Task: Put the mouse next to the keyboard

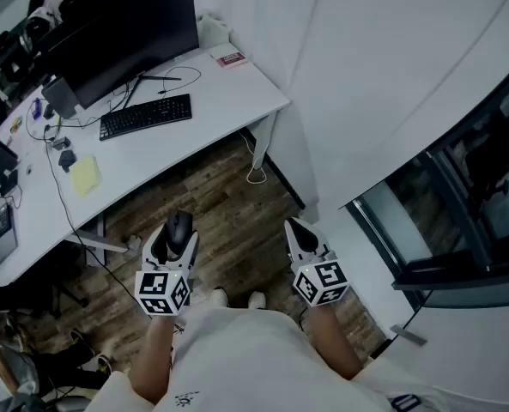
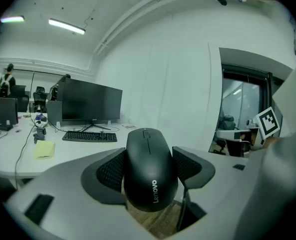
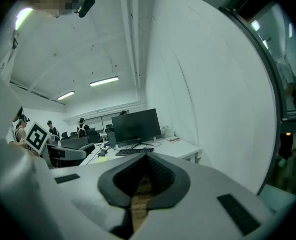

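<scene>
Gripping the seemingly light, rigid, slick-shelled mouse [image 2: 150, 174] by its sides, the left claw [image 1: 175, 240] sits lower left; the right claw [image 1: 299, 230] is closed, empty.

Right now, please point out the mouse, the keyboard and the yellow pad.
mouse [image 2: 148, 171], left gripper view, on its black top shell.
keyboard [image 1: 146, 116], head view, on the middle keys.
yellow pad [image 1: 84, 175], head view, on its top sheet.
</scene>
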